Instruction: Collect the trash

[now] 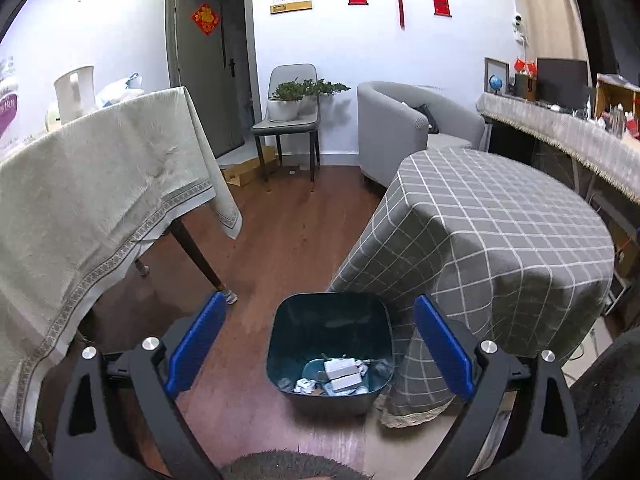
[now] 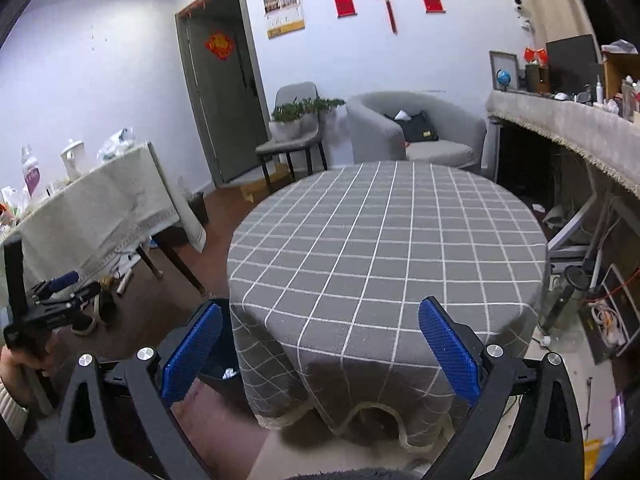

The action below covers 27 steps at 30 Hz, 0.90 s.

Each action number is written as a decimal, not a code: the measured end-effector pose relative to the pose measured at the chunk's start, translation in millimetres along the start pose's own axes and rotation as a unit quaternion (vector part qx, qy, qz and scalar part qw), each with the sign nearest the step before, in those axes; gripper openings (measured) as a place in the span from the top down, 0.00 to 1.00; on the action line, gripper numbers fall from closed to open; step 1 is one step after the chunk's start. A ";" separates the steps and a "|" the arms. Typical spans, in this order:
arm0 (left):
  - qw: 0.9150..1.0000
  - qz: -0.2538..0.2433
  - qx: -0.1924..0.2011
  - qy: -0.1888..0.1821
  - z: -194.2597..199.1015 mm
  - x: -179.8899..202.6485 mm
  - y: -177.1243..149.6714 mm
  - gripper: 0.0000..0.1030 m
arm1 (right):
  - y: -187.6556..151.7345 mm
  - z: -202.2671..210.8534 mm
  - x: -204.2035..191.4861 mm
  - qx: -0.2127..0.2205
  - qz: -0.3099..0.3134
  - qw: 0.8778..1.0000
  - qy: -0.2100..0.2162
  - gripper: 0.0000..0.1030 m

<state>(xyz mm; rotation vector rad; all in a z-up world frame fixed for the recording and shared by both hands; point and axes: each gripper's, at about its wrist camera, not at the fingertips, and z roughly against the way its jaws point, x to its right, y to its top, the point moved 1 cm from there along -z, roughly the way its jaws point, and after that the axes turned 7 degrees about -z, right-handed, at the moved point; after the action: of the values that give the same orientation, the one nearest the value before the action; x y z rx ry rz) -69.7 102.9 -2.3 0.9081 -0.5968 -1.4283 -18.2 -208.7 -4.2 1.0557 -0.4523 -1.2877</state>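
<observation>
both jaws spread wide, trash already in the bin

the left gripper point(image 1: 320, 340) hangs over a dark teal waste bin point(image 1: 330, 322) that stands on the wooden floor point(image 1: 288, 232), right against the hanging edge of the grey checked tablecloth point(image 1: 500, 232). its jaws stand wide open with nothing between them. in the bottom of the bin lie crumpled white paper scraps point(image 1: 306, 385) and two small white boxes point(image 1: 343, 374).

the right gripper point(image 2: 320, 344) points across the round counter point(image 2: 384, 240) with the checked cloth; its jaws are fully apart and empty. the cloth top is bare in this view. at the left edge a hand point(image 2: 18, 364) grips the handle of the other gripper. a second counter point(image 2: 92, 200) under a pale cloth carries bottles and bags.
</observation>
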 end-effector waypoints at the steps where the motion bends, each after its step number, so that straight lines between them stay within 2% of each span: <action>1: 1.000 0.000 0.000 0.001 0.1 -0.1 -0.5 0.06 | -0.4 3.3 -0.3 0.007 0.002 1.000 -0.003 0.03; 8: 1.000 0.010 0.001 -0.001 -2.2 -0.2 -3.2 0.06 | -0.2 3.8 -4.0 0.012 0.003 1.000 -0.019 0.03; 27: 1.000 0.016 -0.008 -0.008 -8.2 2.8 -6.1 0.06 | -0.8 -1.8 -9.4 0.001 0.011 1.000 -0.020 0.03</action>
<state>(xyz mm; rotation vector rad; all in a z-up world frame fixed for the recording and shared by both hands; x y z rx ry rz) -66.3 102.1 -12.3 0.8713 -0.6074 -1.4107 -19.9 -199.3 -3.2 1.0249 -0.4935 -1.2903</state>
